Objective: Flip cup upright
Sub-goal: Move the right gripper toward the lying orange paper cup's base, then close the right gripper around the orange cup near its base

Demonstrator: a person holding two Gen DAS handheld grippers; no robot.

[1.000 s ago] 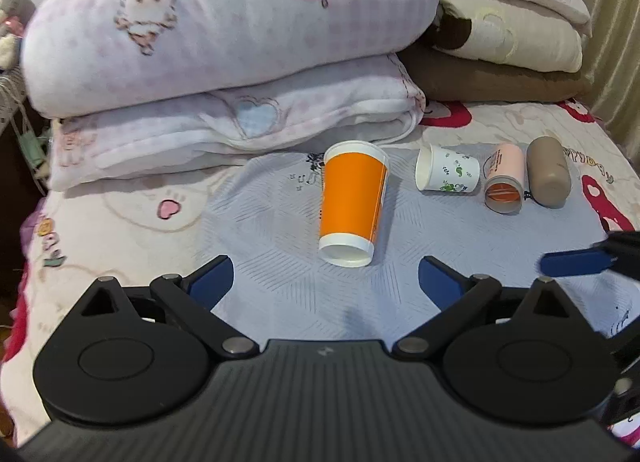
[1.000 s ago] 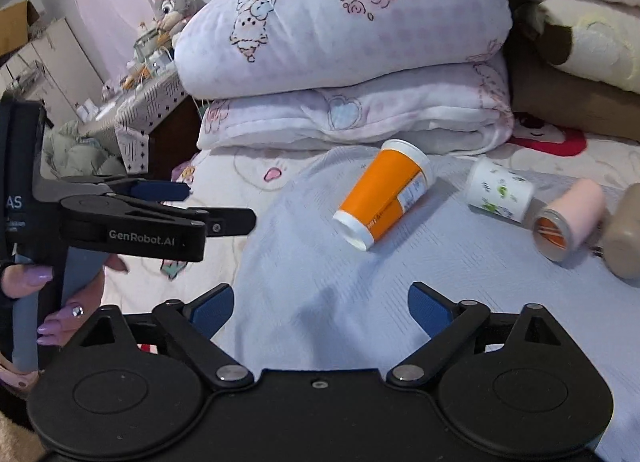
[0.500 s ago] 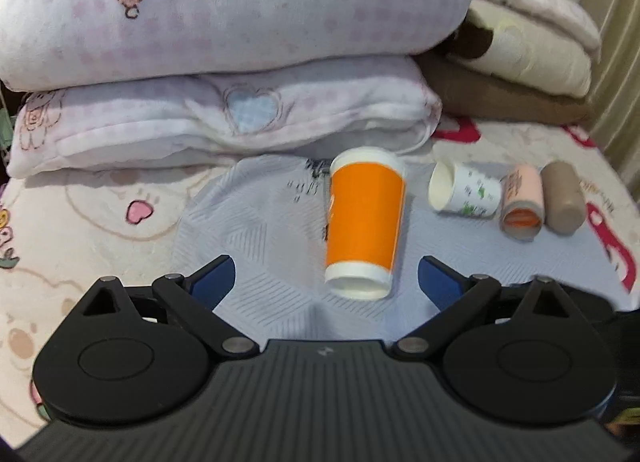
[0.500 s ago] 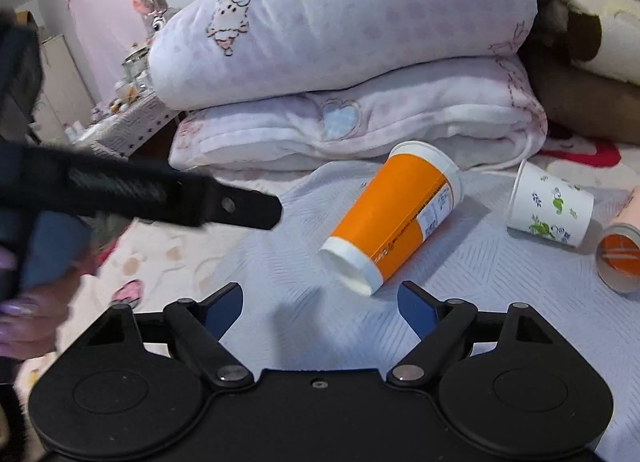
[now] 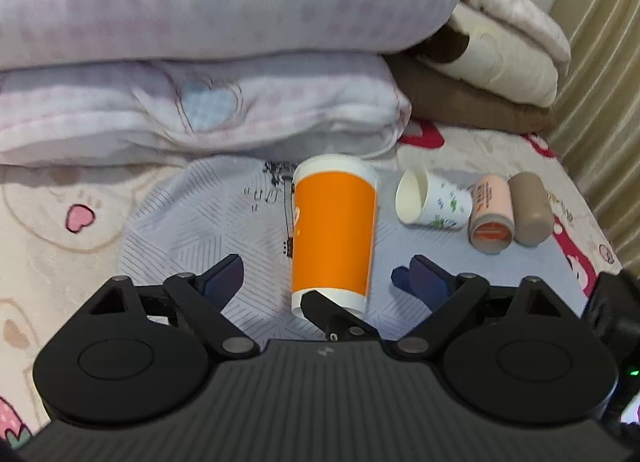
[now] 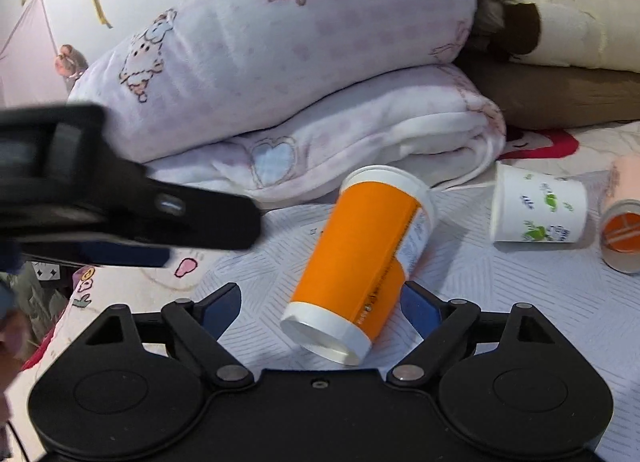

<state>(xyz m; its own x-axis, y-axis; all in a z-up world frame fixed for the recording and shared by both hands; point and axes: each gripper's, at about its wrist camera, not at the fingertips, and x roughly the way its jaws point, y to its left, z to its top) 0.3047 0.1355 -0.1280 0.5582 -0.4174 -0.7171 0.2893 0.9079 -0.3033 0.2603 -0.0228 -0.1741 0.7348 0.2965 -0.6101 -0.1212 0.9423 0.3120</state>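
An orange paper cup [image 5: 334,234] with white rims lies on its side on a grey mat [image 5: 200,229], its base end towards me. It also shows in the right wrist view [image 6: 360,258]. My left gripper [image 5: 320,278] is open, its blue pads either side of the cup's near end. My right gripper [image 6: 320,302] is open with the cup's base end between its fingers. In the left wrist view a black finger of the right gripper [image 5: 332,312] crosses the cup's base. The left gripper [image 6: 132,217] shows blurred at the left of the right wrist view.
A small white cup with green print [image 5: 432,205], a pink cup [image 5: 490,217] and a brown cup [image 5: 530,211] lie on their sides to the right. Folded pink blankets [image 5: 200,61] and brown and cream pillows [image 5: 480,73] are stacked behind. A curtain [image 5: 600,81] hangs at the right.
Both grippers have moved forward and closed in on the orange cup, which now lies between their open fingers. The cup itself has not moved.
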